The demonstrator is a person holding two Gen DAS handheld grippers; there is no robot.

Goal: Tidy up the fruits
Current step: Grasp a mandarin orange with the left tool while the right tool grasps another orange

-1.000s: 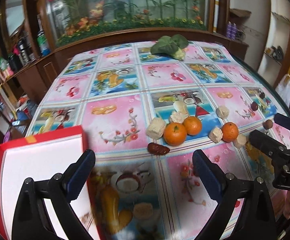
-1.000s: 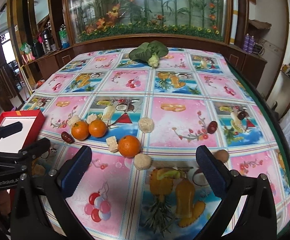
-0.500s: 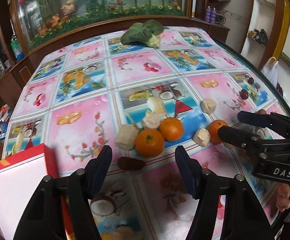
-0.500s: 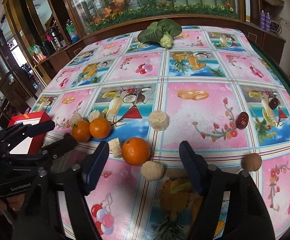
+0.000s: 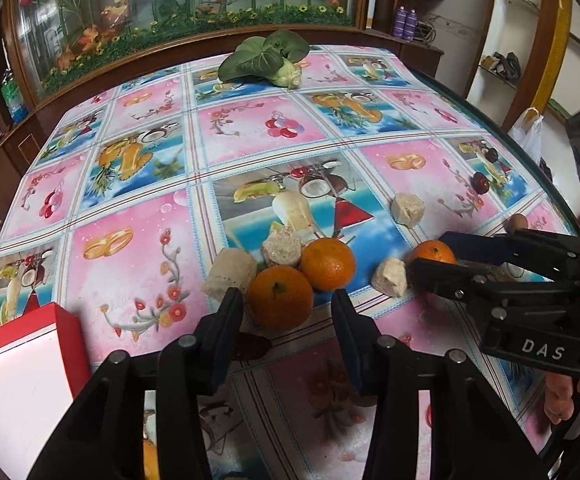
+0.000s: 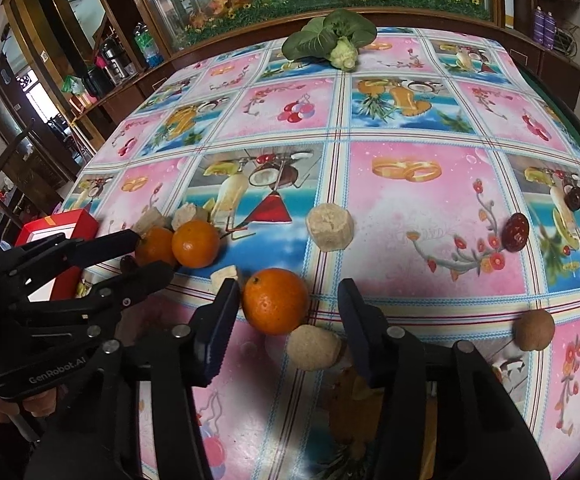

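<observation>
Three oranges lie on the fruit-print tablecloth. My left gripper (image 5: pixel 285 308) is open, its fingers on either side of the nearest orange (image 5: pixel 279 296), with a second orange (image 5: pixel 328 264) just behind. My right gripper (image 6: pixel 285 300) is open around the third orange (image 6: pixel 275 300), which also shows in the left wrist view (image 5: pixel 432 252). Beige food chunks (image 5: pixel 229 274) lie among the oranges, and one (image 6: pixel 314 348) sits between my right fingers. A dark red date (image 5: pixel 249 346) lies under my left finger.
A red box with a white inside (image 5: pixel 17 376) stands at the near left. A leafy green vegetable (image 5: pixel 265 58) lies at the far edge. A brown longan (image 6: pixel 534 330), a red date (image 6: pixel 516 232) and a beige chunk (image 6: pixel 330 226) lie to the right.
Both grippers have moved forward and lower toward the oranges, and their jaws have narrowed. Each now has an orange between its fingers. The fruits have not moved.
</observation>
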